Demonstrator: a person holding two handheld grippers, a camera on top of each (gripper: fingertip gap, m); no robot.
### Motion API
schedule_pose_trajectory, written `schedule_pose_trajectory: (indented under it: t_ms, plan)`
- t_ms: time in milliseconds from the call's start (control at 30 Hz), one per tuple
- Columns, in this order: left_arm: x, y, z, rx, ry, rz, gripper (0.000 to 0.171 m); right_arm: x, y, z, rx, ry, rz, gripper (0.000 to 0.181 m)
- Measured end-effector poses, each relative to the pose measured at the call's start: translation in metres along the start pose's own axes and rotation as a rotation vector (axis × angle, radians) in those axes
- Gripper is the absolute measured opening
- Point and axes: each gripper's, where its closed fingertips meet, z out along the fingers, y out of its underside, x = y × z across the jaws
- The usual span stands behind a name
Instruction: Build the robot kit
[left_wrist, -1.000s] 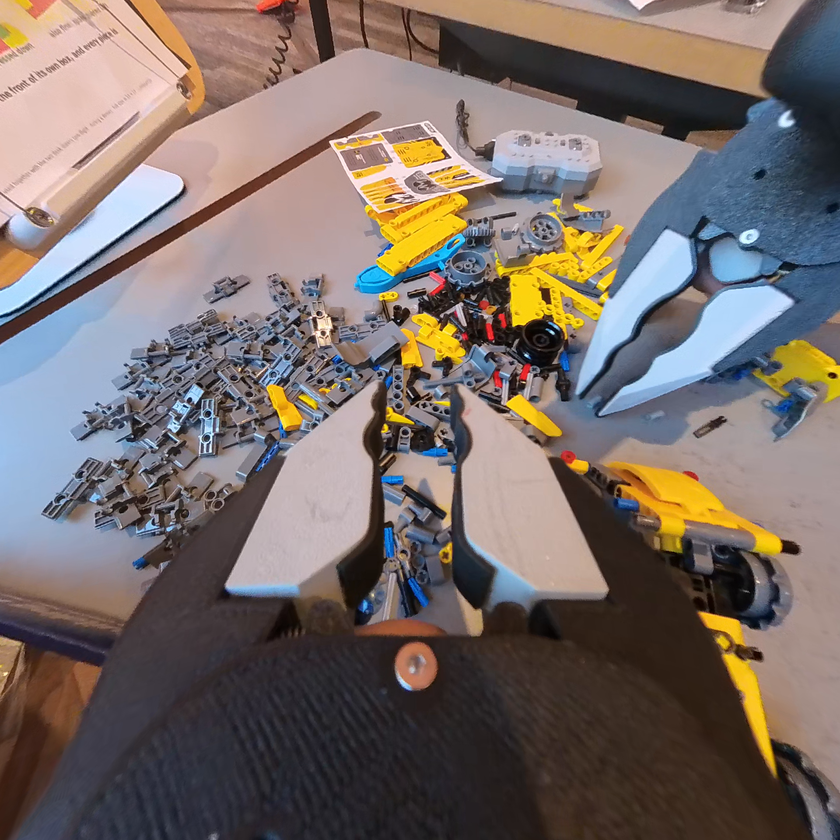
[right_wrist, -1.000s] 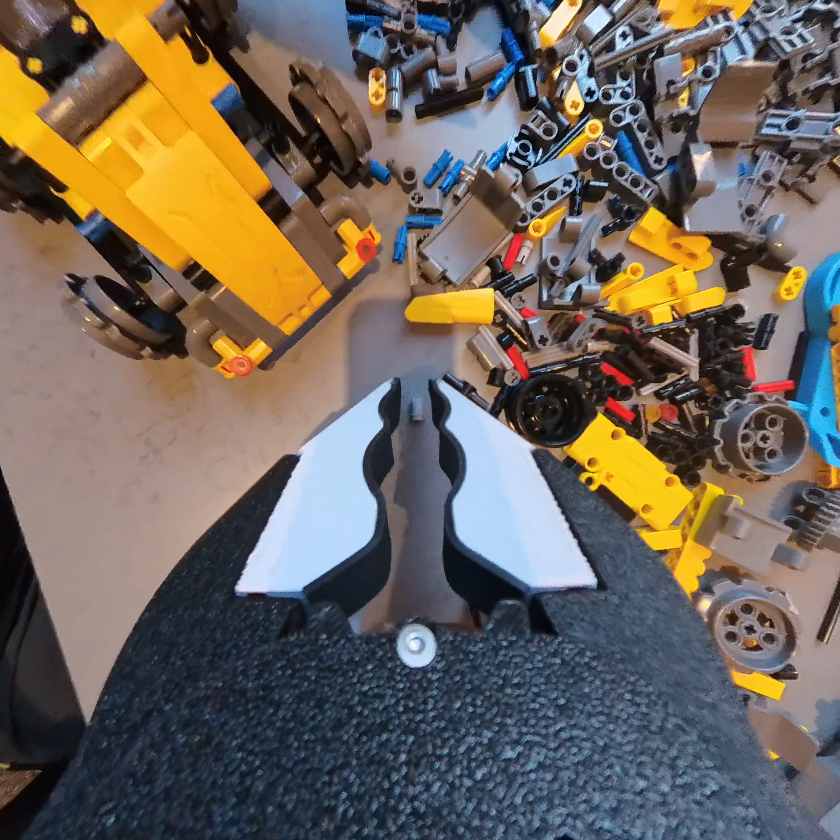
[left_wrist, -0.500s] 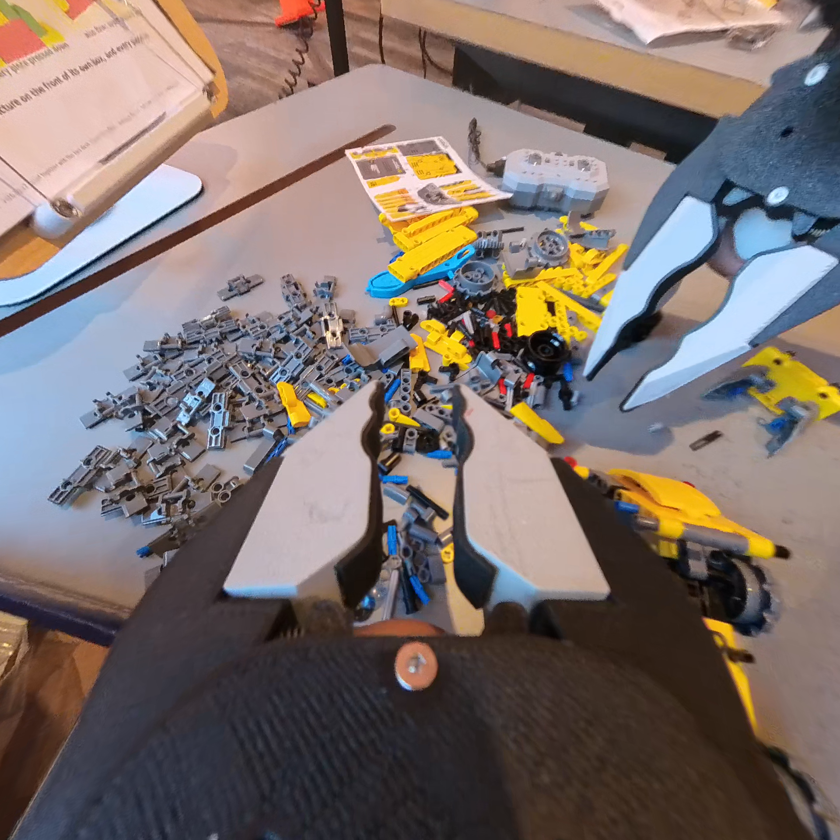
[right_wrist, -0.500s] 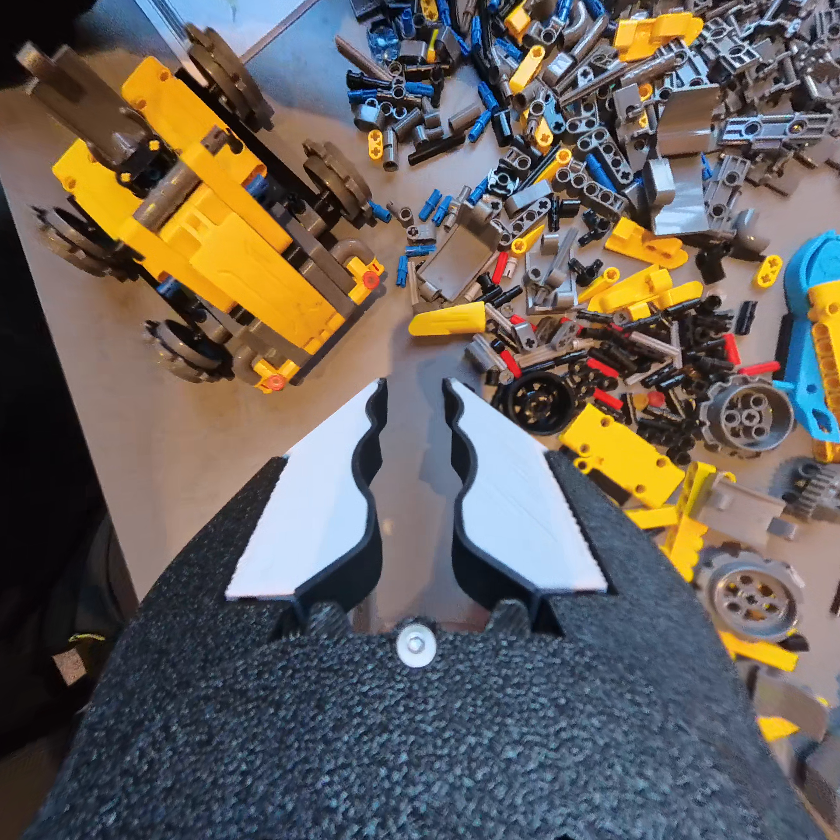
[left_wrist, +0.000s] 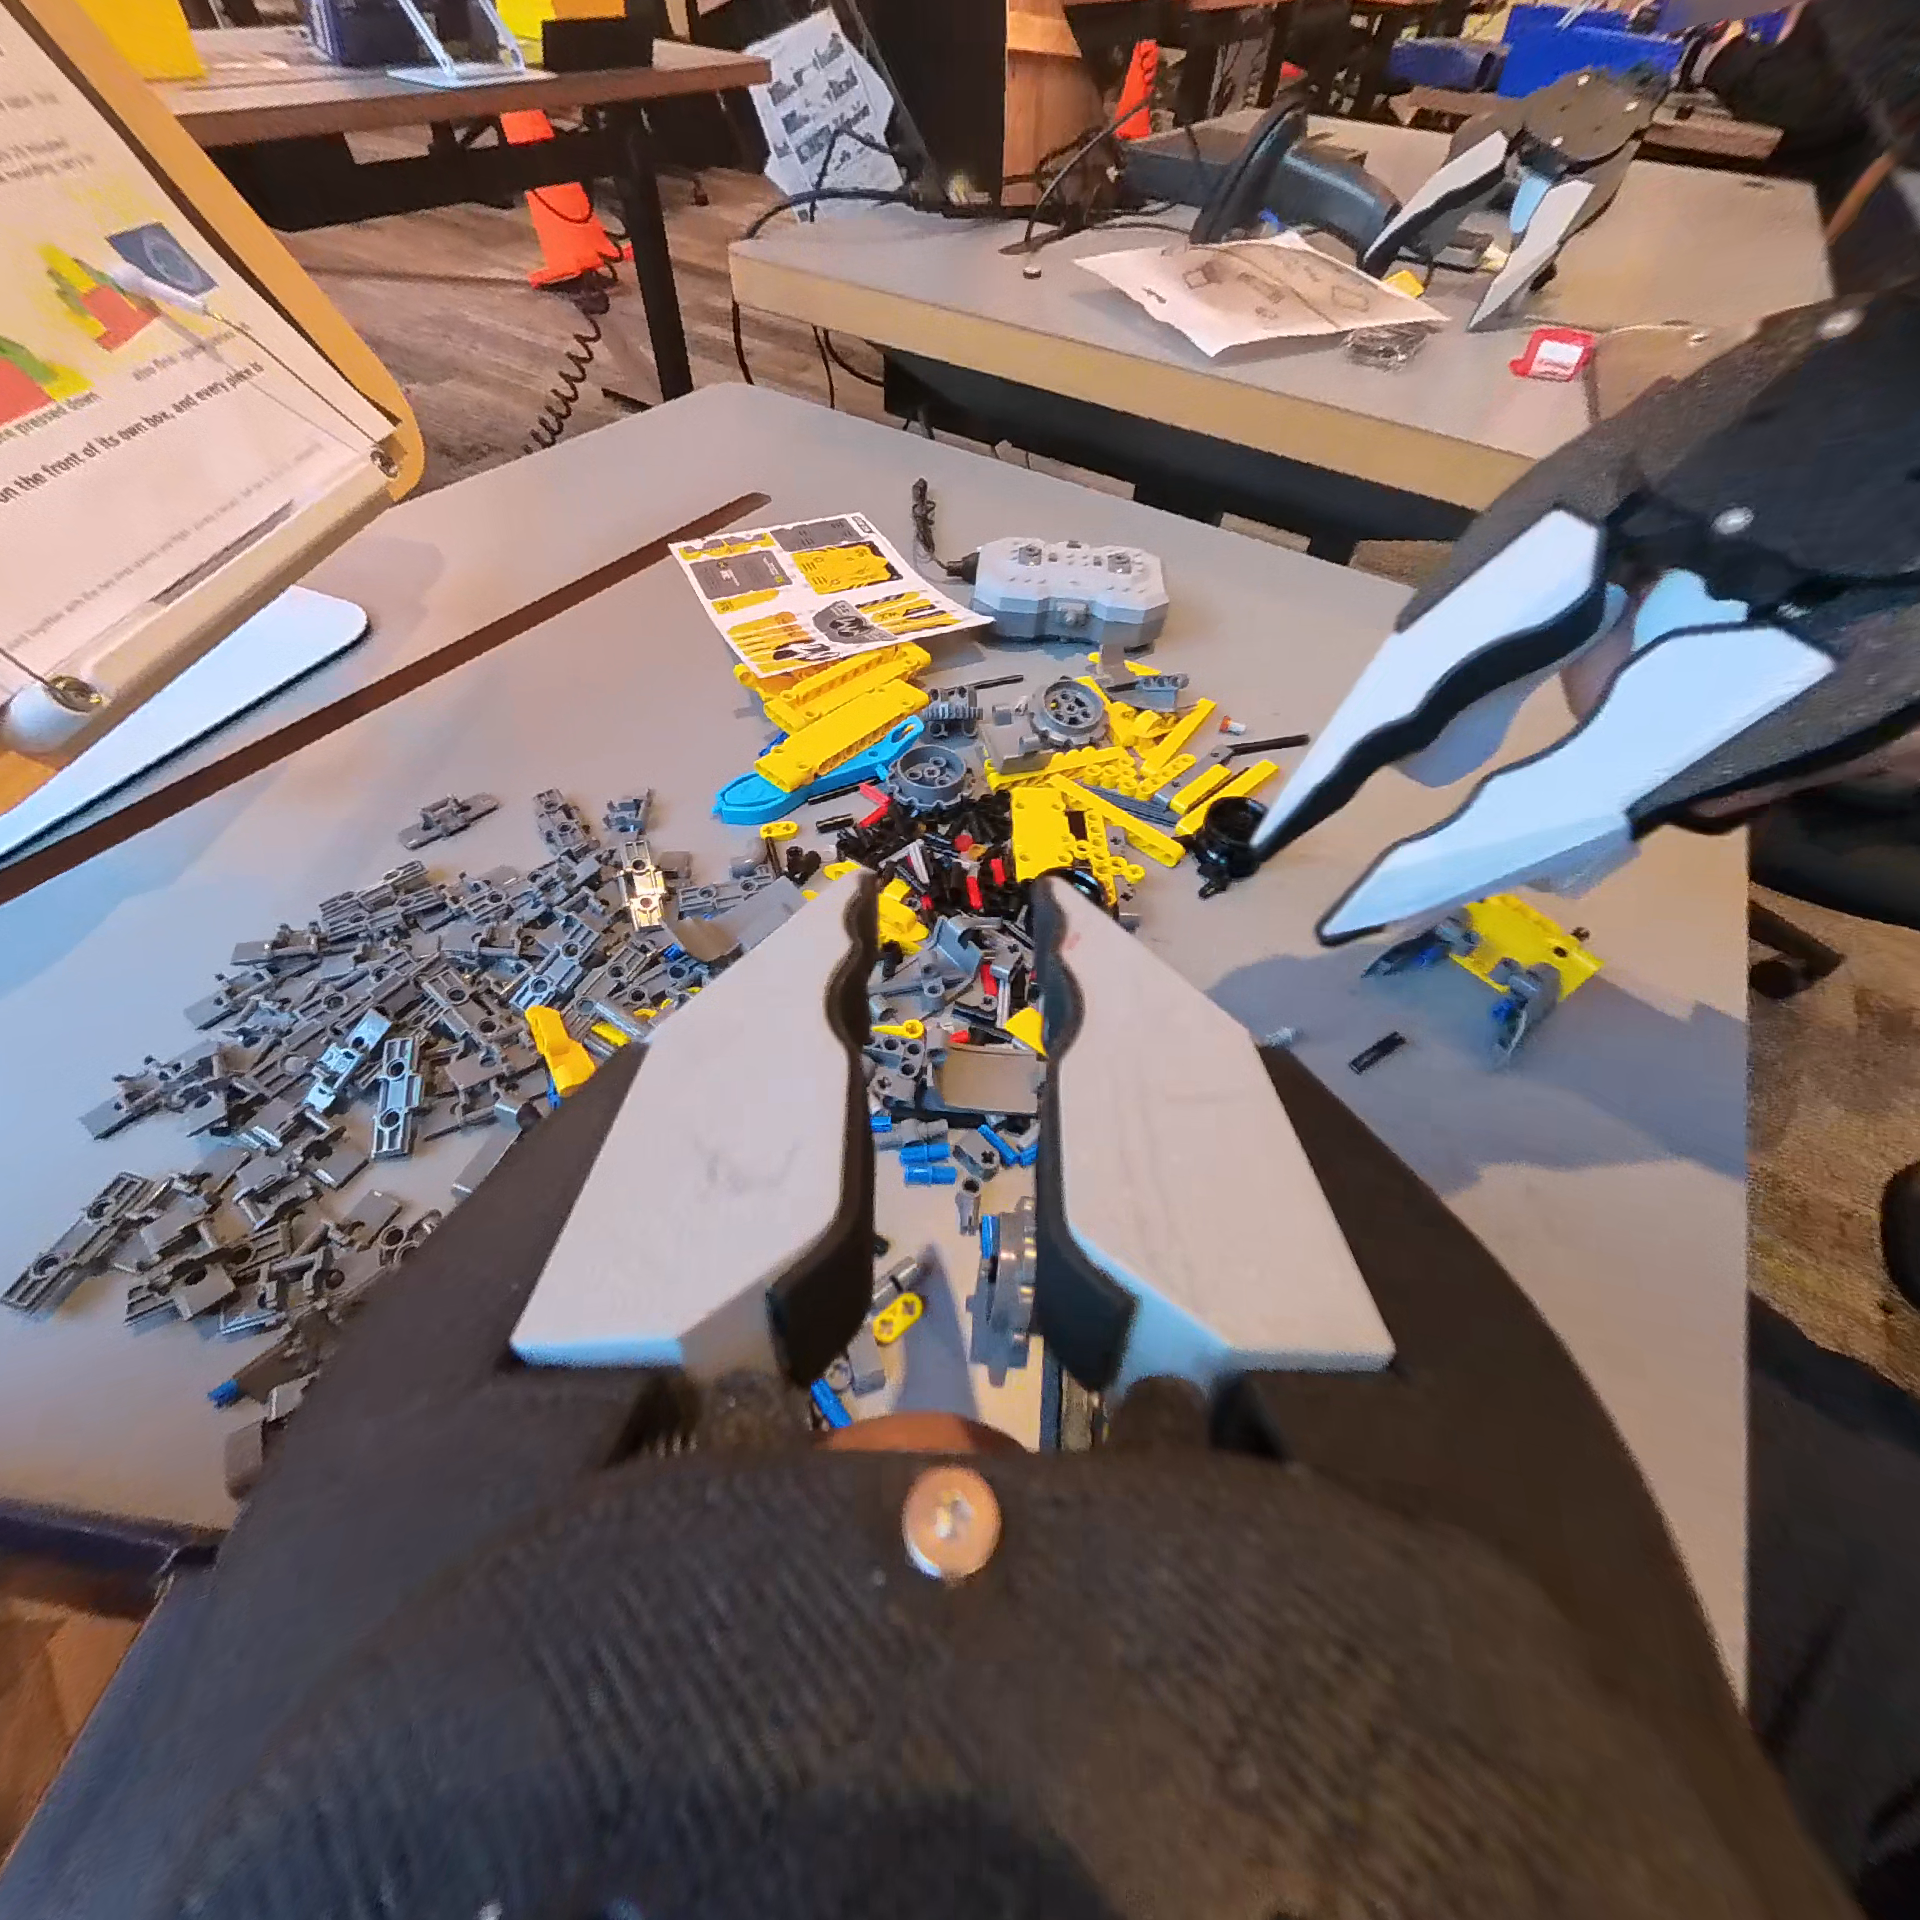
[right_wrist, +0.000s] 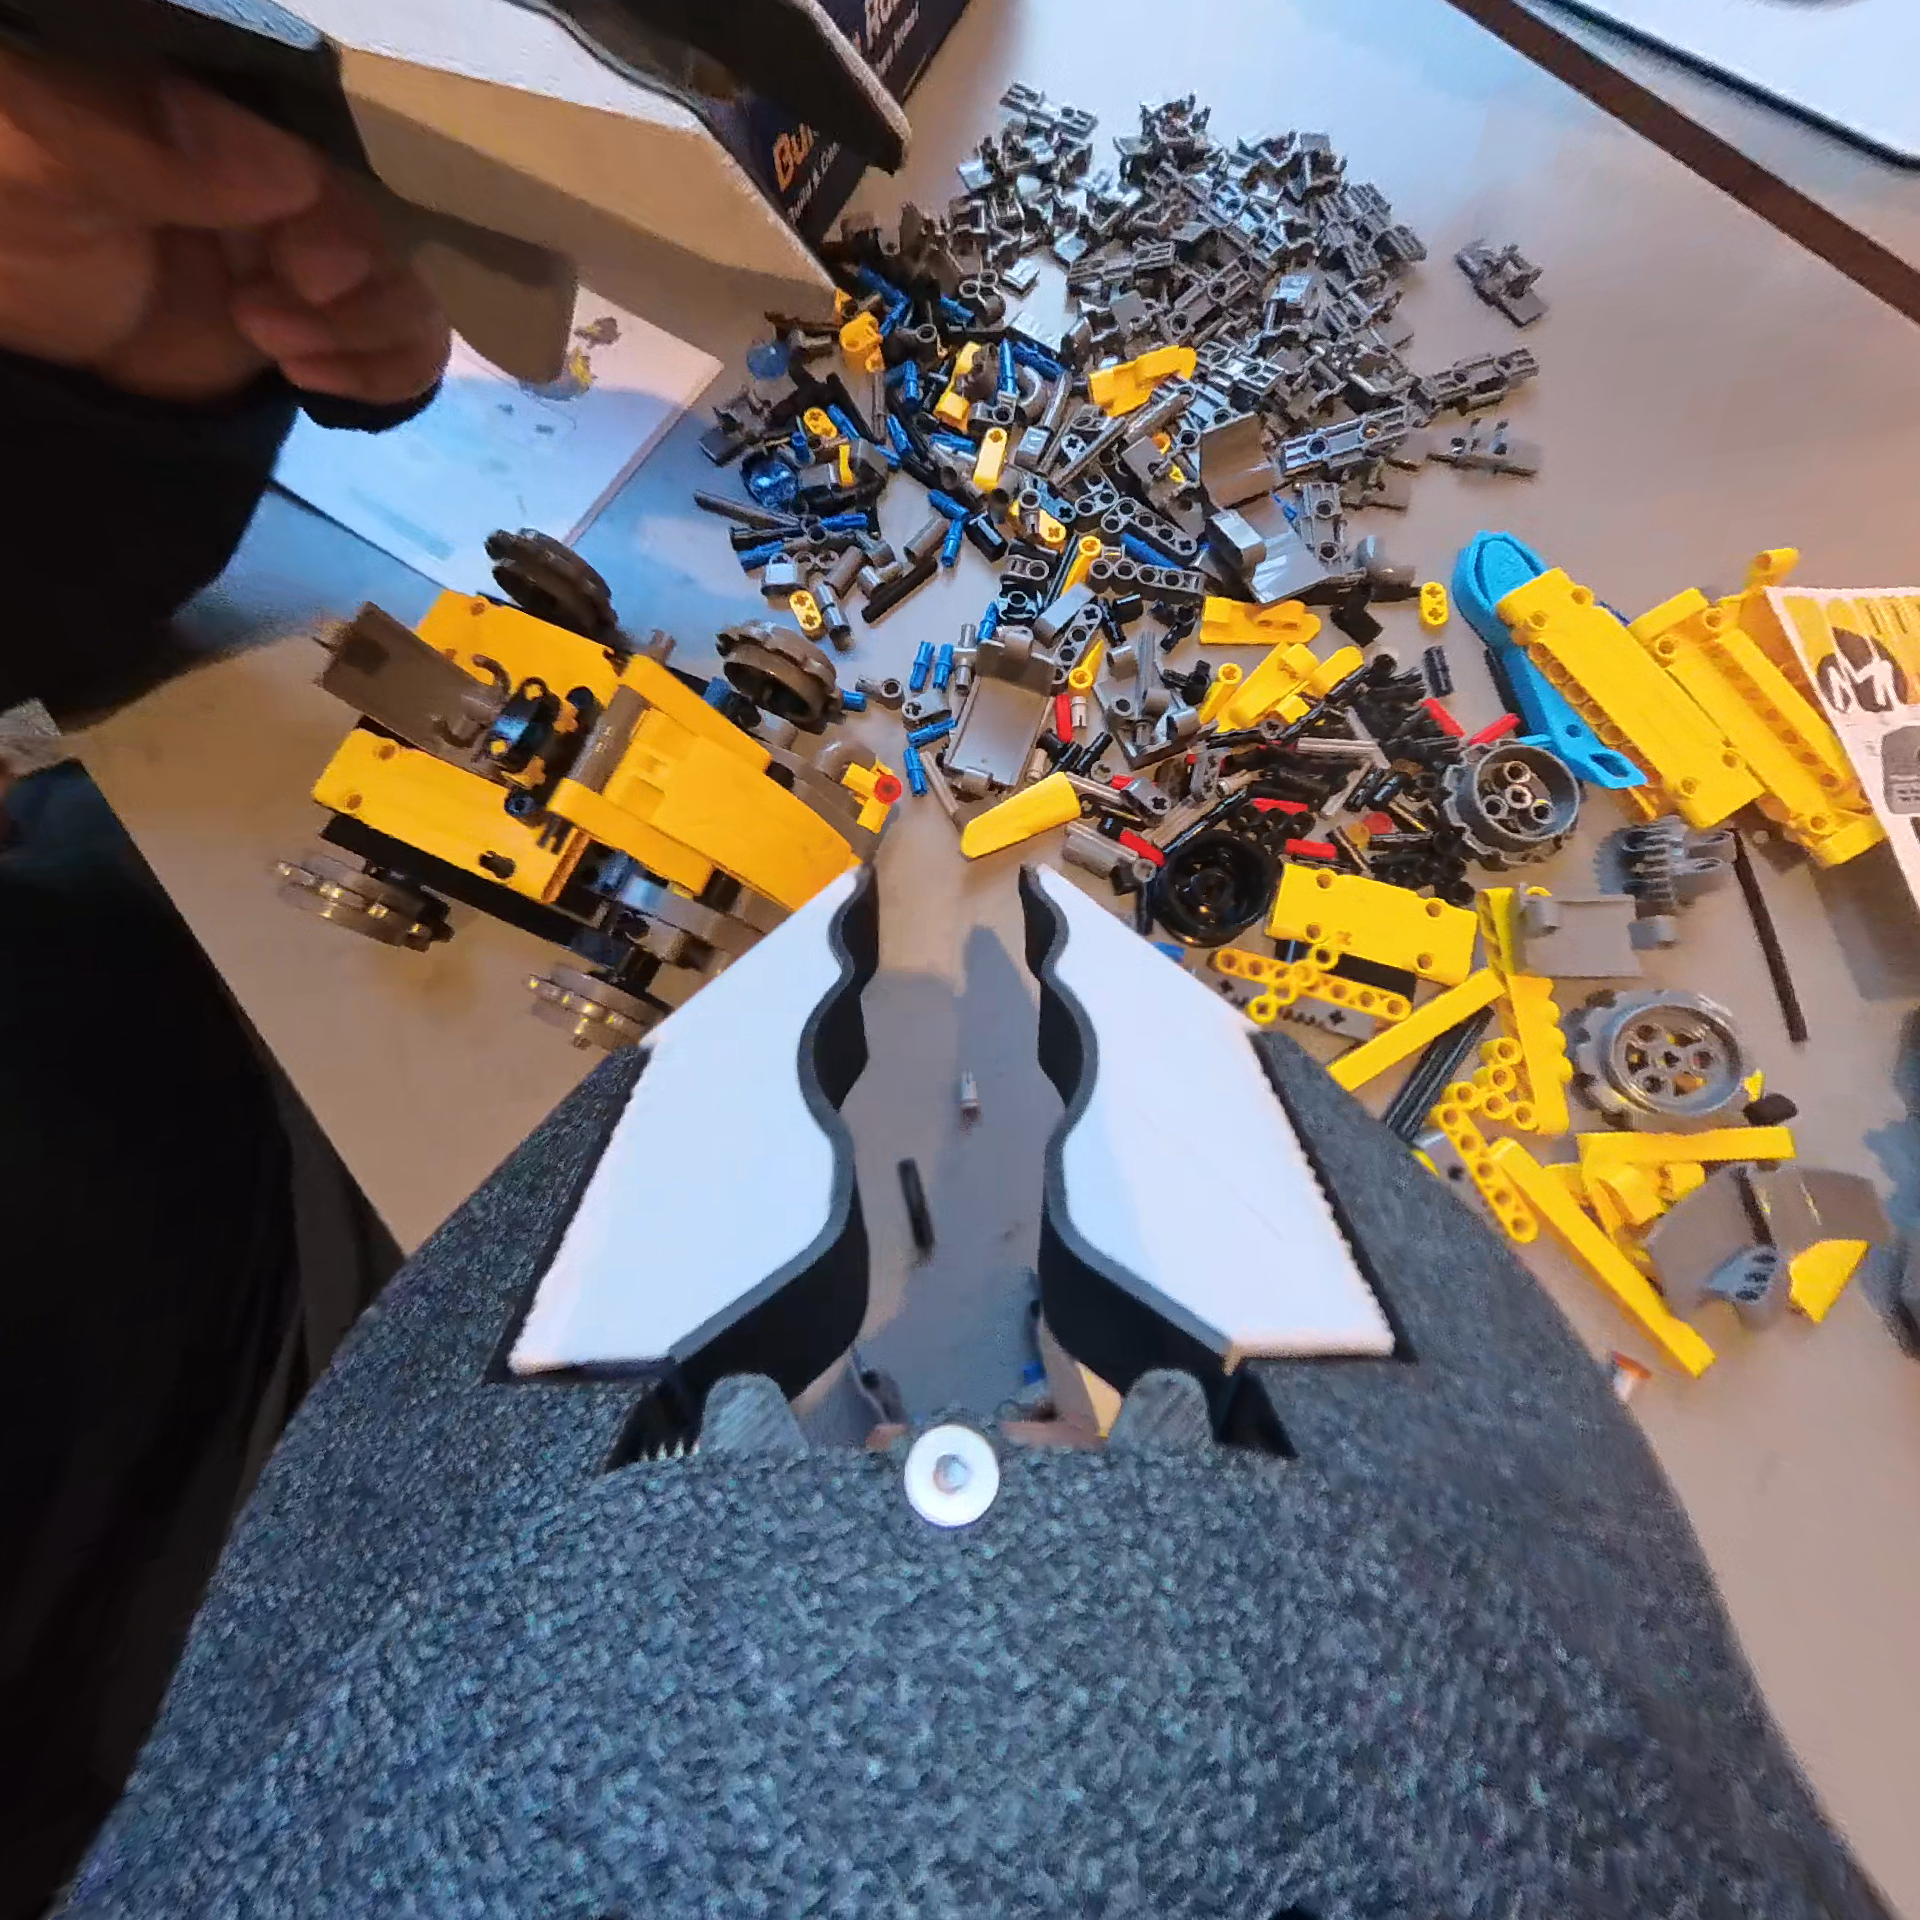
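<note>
My left gripper (left_wrist: 951, 899) is open and empty, held above a spread of small grey, blue, black and yellow building pieces (left_wrist: 935, 1039) on a grey table (left_wrist: 1455, 1195). My right gripper (right_wrist: 945, 883) is open and empty above bare table, and also shows in the left wrist view (left_wrist: 1299, 888). Under it lie a small grey pin (right_wrist: 968, 1091) and a black pin (right_wrist: 914, 1205). A part-built yellow vehicle (right_wrist: 582, 769) stands just left of its tips. A black wheel (right_wrist: 1216, 883) lies just right of them.
A heap of grey links (left_wrist: 364, 1039) lies at the left, with yellow beams (left_wrist: 831, 686), a sticker sheet (left_wrist: 821, 592) and a grey battery box (left_wrist: 1070, 597) farther back. A small yellow sub-assembly (left_wrist: 1517, 956) sits at the right. A document stand (left_wrist: 156, 364) stands far left. Across from one pair of fingers to the other is roughly 11 centimetres. To the small grey pin (right_wrist: 968, 1091): right tips about 9 centimetres, left tips about 20 centimetres.
Both grippers have lifted up and back from the table. The right gripper has opened wider and the small grey pin once at its tips now lies on the table under it.
</note>
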Motion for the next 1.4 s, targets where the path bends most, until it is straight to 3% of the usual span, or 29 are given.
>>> schedule_pose_trajectory:
  t_ms: [200,467,1000,1267,1400]
  plan:
    - [-0.005,0.005,0.002,-0.019,0.007,-0.046,0.029,0.004,0.003,-0.013,0.026,0.021,0.024,0.028]
    - [-0.012,0.017,0.009,-0.066,-0.055,0.011,0.029,0.015,0.007,-0.019,0.091,0.009,0.051,0.028]
    - [-0.007,0.023,0.014,-0.092,-0.048,0.022,0.029,0.026,0.005,-0.042,0.259,0.041,0.1,0.028]
    - [-0.007,0.027,0.017,-0.108,-0.054,0.028,0.029,0.025,0.016,-0.045,0.268,0.037,0.116,0.028]
    - [-0.009,0.031,0.019,-0.127,-0.059,0.025,0.029,0.007,0.021,-0.031,0.165,0.006,0.055,0.029]
